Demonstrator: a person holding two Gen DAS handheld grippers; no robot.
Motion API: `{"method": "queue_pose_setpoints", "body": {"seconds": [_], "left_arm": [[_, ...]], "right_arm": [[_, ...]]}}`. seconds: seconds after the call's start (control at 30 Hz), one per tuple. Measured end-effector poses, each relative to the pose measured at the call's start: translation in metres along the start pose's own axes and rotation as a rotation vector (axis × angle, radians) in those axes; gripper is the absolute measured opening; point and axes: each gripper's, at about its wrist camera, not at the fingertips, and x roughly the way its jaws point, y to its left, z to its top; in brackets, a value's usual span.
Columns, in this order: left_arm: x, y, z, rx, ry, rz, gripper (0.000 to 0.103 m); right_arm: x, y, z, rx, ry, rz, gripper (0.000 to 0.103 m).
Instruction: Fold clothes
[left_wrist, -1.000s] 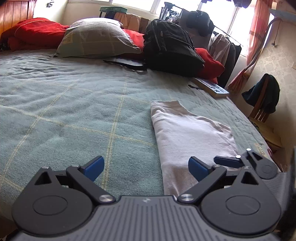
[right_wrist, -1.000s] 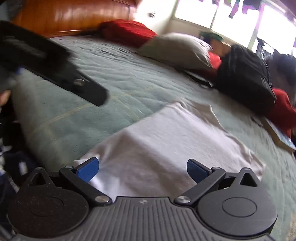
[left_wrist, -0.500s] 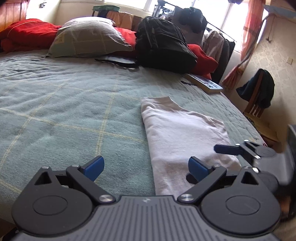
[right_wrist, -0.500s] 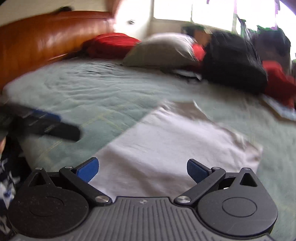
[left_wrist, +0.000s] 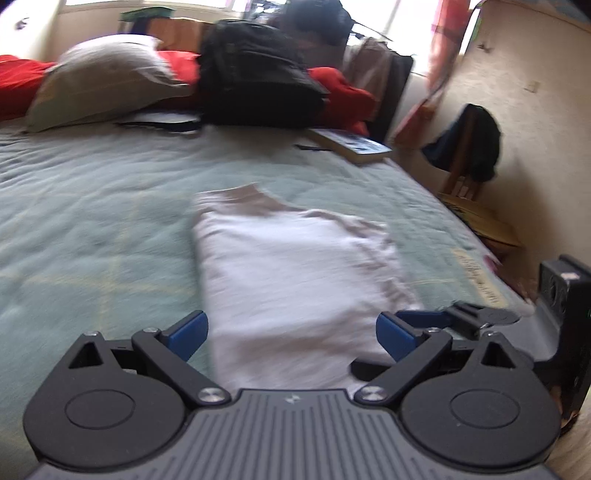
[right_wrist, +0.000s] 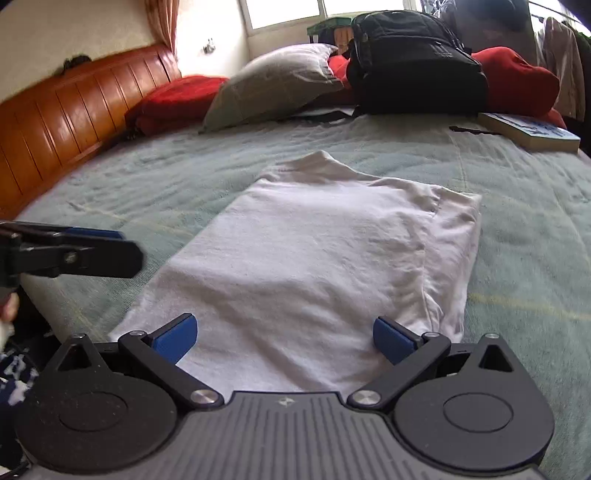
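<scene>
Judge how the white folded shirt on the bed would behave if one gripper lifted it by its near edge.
The white shirt looks like soft, wrinkled knit, so it would probably sag and unfold. Its loosely stacked layers at the right edge might slide apart. It probably weighs little, lying flat on the bedspread.

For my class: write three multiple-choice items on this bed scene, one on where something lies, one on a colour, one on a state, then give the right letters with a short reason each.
1. Where does the book lie?
A. on the bedspread beside the backpack
B. on the white garment
C. on the pillow

2. What colour are the pads of the right gripper?
A. red
B. blue
C. white

3. How is the white garment?
A. hanging
B. crumpled in a heap
C. folded flat

Answers: 1 A, the book rests on the green cover near the black bag. 2 B, both fingertips are blue. 3 C, it lies as a flat, layered rectangle; both the right and left gripper are open above its near edge.
</scene>
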Motion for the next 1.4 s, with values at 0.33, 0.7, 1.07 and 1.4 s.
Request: {"method": "queue_pose_setpoints", "body": {"seconds": [0.33,0.7,1.07,1.4], "left_arm": [[0.057,-0.006,0.009,-0.026,0.125,-0.048,0.099],[0.063,0.009,0.012,-0.095,0.122,-0.076,0.100],[0.036,0.064,0.017,-0.275,0.070,-0.115,0.100],[0.060,0.109,0.011,-0.465,0.162,-0.232,0.100]], "right_arm": [[-0.012,-0.012,-0.008,0.051,-0.015,0.047,0.103],[-0.015,-0.018,-0.007,0.063,-0.015,0.064,0.103],[-0.035,-0.062,0.015,0.216,-0.101,0.111,0.103],[0.007,-0.151,0.015,0.616,0.075,0.266,0.103]]}}
